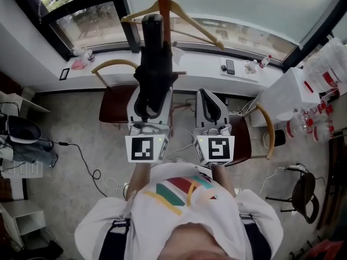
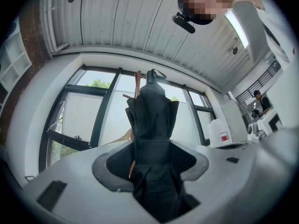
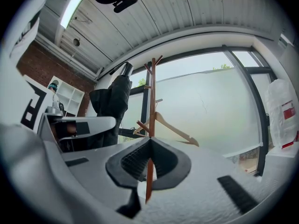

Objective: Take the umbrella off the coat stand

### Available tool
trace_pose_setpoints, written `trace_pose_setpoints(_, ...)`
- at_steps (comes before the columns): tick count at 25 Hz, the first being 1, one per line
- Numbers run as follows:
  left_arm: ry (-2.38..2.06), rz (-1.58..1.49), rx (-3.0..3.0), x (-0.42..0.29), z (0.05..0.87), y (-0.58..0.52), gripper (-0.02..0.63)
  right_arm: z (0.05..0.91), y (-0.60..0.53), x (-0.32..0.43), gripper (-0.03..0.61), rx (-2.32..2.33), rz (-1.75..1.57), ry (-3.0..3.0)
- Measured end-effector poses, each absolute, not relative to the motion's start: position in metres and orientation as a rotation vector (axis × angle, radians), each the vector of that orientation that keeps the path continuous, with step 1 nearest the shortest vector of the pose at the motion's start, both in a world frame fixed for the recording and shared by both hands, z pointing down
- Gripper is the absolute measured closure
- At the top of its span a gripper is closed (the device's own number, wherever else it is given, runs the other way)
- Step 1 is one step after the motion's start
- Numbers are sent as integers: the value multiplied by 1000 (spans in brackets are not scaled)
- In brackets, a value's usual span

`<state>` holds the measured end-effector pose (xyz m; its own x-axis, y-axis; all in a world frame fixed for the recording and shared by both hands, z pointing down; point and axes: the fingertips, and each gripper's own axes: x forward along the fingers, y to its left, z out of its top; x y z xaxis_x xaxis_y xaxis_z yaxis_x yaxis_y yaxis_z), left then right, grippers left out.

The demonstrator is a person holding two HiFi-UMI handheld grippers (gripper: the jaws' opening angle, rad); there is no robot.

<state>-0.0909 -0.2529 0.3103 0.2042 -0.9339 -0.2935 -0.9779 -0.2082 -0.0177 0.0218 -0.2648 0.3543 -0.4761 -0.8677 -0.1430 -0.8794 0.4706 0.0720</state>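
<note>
Umbrella [image 1: 154, 64], clamped in the left gripper [image 1: 150, 97] beside the coat stand pole [image 1: 162, 1], is needing a steady draw clear of the hanger [image 1: 187, 19], while the right gripper [image 1: 212, 106] is idling with jaws together.

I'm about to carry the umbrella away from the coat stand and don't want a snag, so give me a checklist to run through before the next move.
1. Left tongs clamped on the umbrella: ok.
2. Umbrella clear of the coat stand: ok, the right gripper view shows a gap.
3. Wooden hanger clear of the umbrella: cannot tell, they overlap in the head view.
4. Right tongs empty: ok, closed on nothing.
5. Umbrella wrapped shut: ok.
6. Spot to set it down: cannot tell.
</note>
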Motion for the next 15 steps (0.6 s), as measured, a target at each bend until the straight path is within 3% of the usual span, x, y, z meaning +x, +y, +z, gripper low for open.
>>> trace_pose_setpoints(15,1855,334,-2268,-98,313,-254,385,354,-267,20,578,-1594,227,2616)
